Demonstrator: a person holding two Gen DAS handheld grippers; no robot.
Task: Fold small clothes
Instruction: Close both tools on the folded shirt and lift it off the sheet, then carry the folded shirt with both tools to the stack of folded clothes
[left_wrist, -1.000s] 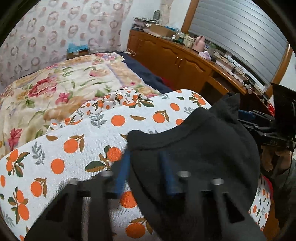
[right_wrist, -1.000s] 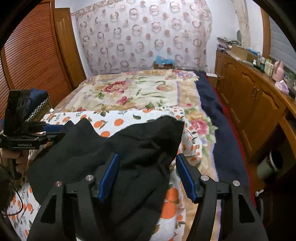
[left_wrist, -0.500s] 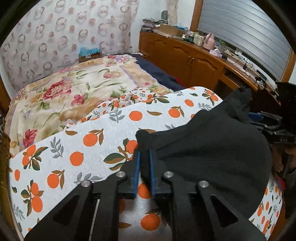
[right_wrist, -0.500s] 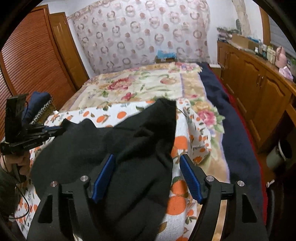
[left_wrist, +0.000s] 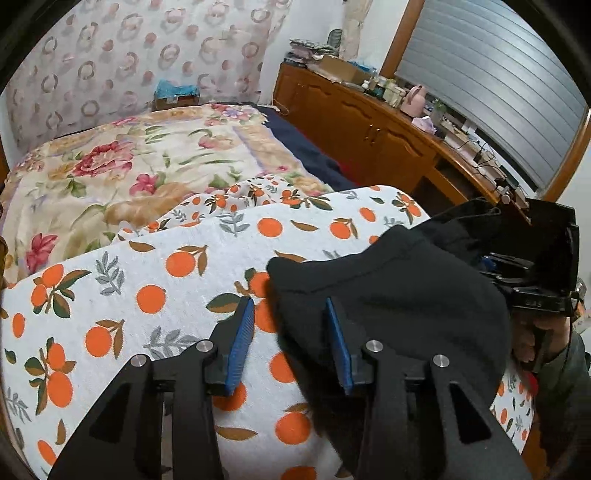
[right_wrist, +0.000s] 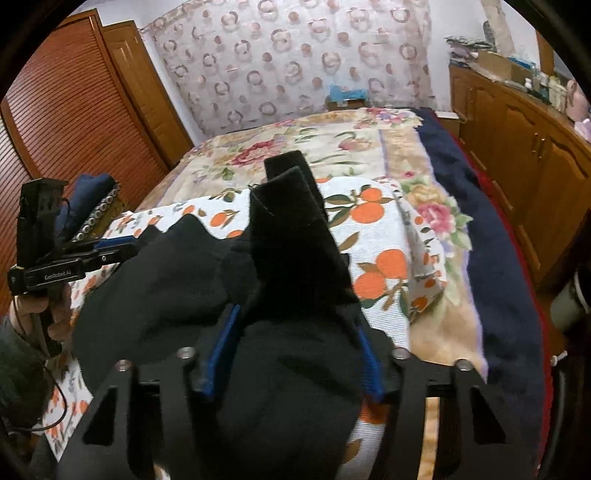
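A black garment (left_wrist: 388, 302) lies on an orange-print cloth (left_wrist: 147, 295) spread over the bed. My left gripper (left_wrist: 290, 341) hovers at the garment's left edge. Its jaws are opening; the edge lies loose between the blue pads, which do not press it. In the right wrist view the garment (right_wrist: 295, 240) is bunched, and a folded strip stands up. My right gripper (right_wrist: 297, 354) is closing on that thick bunch, which fills the gap from pad to pad. Each view shows the other gripper at its edge: the right gripper (left_wrist: 517, 266) and the left gripper (right_wrist: 110, 247).
A floral bedspread (left_wrist: 129, 166) covers the far bed, with a navy blanket (right_wrist: 498, 258) along its right side. Wooden cabinets (left_wrist: 369, 129) with clutter on top run along the right. Louvred wardrobe doors (right_wrist: 74, 129) stand at the left. A person's hand (right_wrist: 33, 314) grips the left handle.
The left gripper, shut on the garment's edge half a second ago, has opened and let it go. The right jaws have narrowed around the cloth, which now bunches up higher.
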